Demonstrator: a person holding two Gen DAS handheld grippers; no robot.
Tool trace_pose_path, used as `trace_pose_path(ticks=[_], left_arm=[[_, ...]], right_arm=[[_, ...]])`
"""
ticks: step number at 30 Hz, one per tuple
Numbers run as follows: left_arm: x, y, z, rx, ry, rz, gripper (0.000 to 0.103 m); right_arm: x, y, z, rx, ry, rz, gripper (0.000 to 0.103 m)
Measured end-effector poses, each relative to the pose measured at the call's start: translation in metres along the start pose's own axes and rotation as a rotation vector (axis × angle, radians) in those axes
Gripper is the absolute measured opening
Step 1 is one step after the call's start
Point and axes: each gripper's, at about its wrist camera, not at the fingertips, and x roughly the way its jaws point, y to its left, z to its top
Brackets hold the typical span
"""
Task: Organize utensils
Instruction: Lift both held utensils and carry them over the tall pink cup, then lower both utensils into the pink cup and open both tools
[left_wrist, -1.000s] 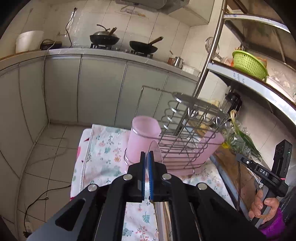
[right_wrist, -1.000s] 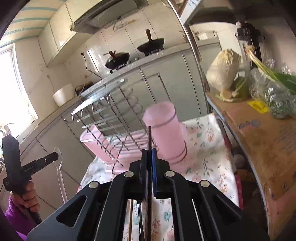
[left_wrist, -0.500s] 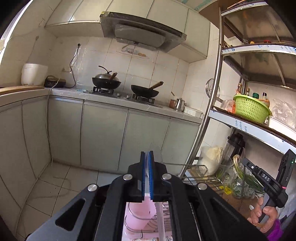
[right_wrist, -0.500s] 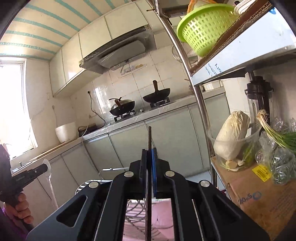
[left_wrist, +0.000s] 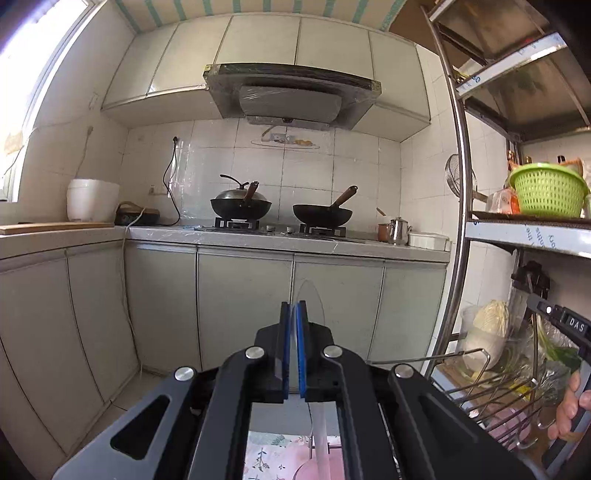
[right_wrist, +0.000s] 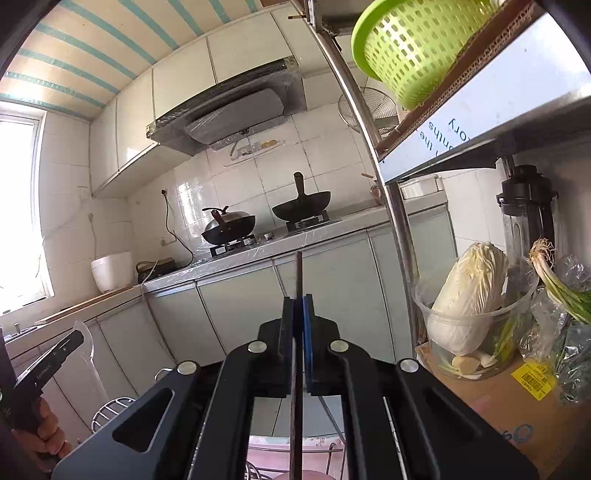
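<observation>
- Left wrist view: left gripper (left_wrist: 293, 314) pointing about level at the kitchen cabinets; blue pads pressed together on a clear plastic spoon (left_wrist: 308, 299); spoon bowl standing up above the fingertips, handle running down between the arms of the tool.
- Same view, bottom edge: floral cloth (left_wrist: 264, 452) and a bit of a pink cup (left_wrist: 308, 470) seen through the gap in the frame, below the gripper; wire dish rack (left_wrist: 495, 387) low on the right.
- Same view, right edge: right gripper (left_wrist: 565, 325) partly in sight, black body marked DAS, held by a hand (left_wrist: 570, 410); its jaws not readable from here.
- Same view, background: two woks (left_wrist: 240, 206) on the stove, range hood (left_wrist: 291, 94) above, green basket (left_wrist: 548, 192) on the metal shelf.
- Right wrist view: right gripper (right_wrist: 298, 308) also about level; pads clamped together on a dark thin chopstick (right_wrist: 298, 273); stick rising above the fingertips and passing down through the frame to the bottom edge.
- Same view, left edge: left gripper (right_wrist: 72, 341) with the clear spoon (right_wrist: 86, 354) sticking up from its tip, held by the other hand (right_wrist: 46, 430).
- Same view, right side: cabbage (right_wrist: 467, 295) in a clear tub, green onions (right_wrist: 561, 284) beside it, cardboard box (right_wrist: 506, 410) under them; rim of the pink cup (right_wrist: 291, 474) and rack wires (right_wrist: 110, 406) at the bottom.
</observation>
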Motion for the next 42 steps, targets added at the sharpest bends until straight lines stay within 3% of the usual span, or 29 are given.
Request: trace_pose_path(ticks=[9, 16, 24, 37, 39, 42], left_arm=[[0.003, -0.001, -0.036, -0.004, 0.095, -0.042, 0.003], [0.006, 0.008, -0.053, -0.079, 0.223, -0.090, 0.003], [0.009, 0.016, -0.067, -0.137, 0.337, -0.123, 0.003], [0.016, 0.026, -0.080, -0.197, 0.444, -0.155, 0.005], [0.017, 0.027, -0.082, -0.200, 0.461, -0.154, 0.010], [0.017, 0.030, -0.083, -0.210, 0.471, -0.156, 0.026]], right_arm=[[0.005, -0.014, -0.028, 0.028, 0.059, -0.013, 0.005], [-0.001, -0.023, -0.047, 0.103, 0.210, -0.008, 0.005], [-0.010, -0.020, -0.058, 0.087, 0.299, -0.023, 0.005], [-0.012, -0.019, -0.068, 0.079, 0.395, -0.047, 0.005], [-0.010, -0.018, -0.069, 0.081, 0.415, -0.051, 0.006], [-0.010, -0.018, -0.069, 0.076, 0.431, -0.061, 0.012]])
